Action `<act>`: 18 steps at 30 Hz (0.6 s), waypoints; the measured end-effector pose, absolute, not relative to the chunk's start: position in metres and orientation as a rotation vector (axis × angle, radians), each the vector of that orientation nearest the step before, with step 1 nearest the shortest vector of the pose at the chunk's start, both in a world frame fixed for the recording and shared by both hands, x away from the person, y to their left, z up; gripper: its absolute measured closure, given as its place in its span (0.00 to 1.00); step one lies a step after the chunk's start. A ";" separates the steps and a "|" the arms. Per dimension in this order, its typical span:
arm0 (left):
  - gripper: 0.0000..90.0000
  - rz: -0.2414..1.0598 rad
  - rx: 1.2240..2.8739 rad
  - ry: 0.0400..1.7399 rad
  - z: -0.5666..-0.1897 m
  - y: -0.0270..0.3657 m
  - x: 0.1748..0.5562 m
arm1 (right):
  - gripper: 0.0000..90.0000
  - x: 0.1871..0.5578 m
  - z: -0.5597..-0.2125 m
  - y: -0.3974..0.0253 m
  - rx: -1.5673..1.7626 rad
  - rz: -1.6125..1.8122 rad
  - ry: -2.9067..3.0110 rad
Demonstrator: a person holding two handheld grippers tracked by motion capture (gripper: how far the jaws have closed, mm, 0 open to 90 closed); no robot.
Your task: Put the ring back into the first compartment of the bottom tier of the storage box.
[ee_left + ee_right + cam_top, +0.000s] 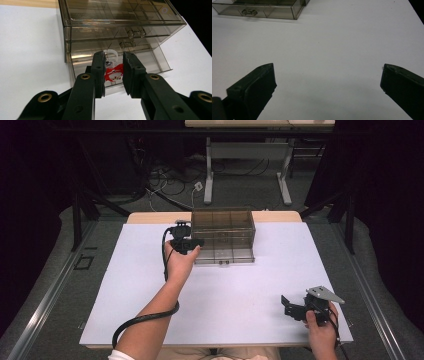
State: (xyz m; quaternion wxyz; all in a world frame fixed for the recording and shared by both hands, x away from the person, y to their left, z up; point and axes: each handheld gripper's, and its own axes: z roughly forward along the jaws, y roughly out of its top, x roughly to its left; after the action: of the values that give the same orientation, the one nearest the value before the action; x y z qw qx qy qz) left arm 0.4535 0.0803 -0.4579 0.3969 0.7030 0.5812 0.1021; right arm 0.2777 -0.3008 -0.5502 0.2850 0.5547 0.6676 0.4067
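A smoky clear drawer cabinet (223,226) stands at the far middle of the white table (150,285), its bottom drawer (225,256) pulled out toward me. My left gripper (196,242) is at the drawer's left end. In the left gripper view its jaws (113,60) sit narrowly apart around a small red figure (113,73) with a white hook (111,53), held over the open drawer (150,60). My right gripper (286,303) rests low near the table's front right corner. Its jaws (327,67) are spread wide with bare table between them.
The cabinet (120,22) has upper drawers with small clear handles (135,32). The right gripper view shows the pulled-out drawer front (257,11) far off at top left. A desk frame (245,165) and cables lie on the floor beyond the table.
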 end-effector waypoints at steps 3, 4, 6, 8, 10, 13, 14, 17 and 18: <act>0.80 0.262 1.788 1.470 -0.460 0.079 0.455 | 0.00 0.278 -0.550 -0.301 1.496 1.090 1.781; 0.80 0.261 1.784 1.468 -0.461 0.079 0.455 | 0.00 0.278 -0.550 -0.301 1.496 1.090 1.781; 0.80 0.241 1.773 1.463 -0.464 0.079 0.456 | 0.00 0.277 -0.550 -0.301 1.500 1.083 1.783; 0.80 0.246 1.789 1.459 -0.464 0.079 0.457 | 0.00 0.277 -0.550 -0.301 1.500 1.084 1.783; 0.80 0.259 1.792 1.453 -0.467 0.077 0.458 | 0.00 0.278 -0.550 -0.300 1.497 1.090 1.777; 0.80 0.274 1.799 1.440 -0.469 0.076 0.459 | 0.00 0.278 -0.550 -0.301 1.497 1.091 1.782; 0.80 0.278 1.801 1.440 -0.470 0.076 0.459 | 0.00 0.277 -0.550 -0.301 1.500 1.075 1.787; 0.80 0.292 1.803 1.433 -0.472 0.076 0.461 | 0.00 0.277 -0.550 -0.301 1.501 1.075 1.789; 0.80 0.293 1.801 1.432 -0.473 0.076 0.461 | 0.00 0.277 -0.550 -0.301 1.500 1.079 1.788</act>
State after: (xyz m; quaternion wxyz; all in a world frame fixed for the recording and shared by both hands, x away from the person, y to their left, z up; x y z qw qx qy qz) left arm 0.4611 0.0758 -0.4735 0.3994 0.7119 0.5659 0.1159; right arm 0.2774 -0.3011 -0.5499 0.2811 0.5599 0.6674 0.4026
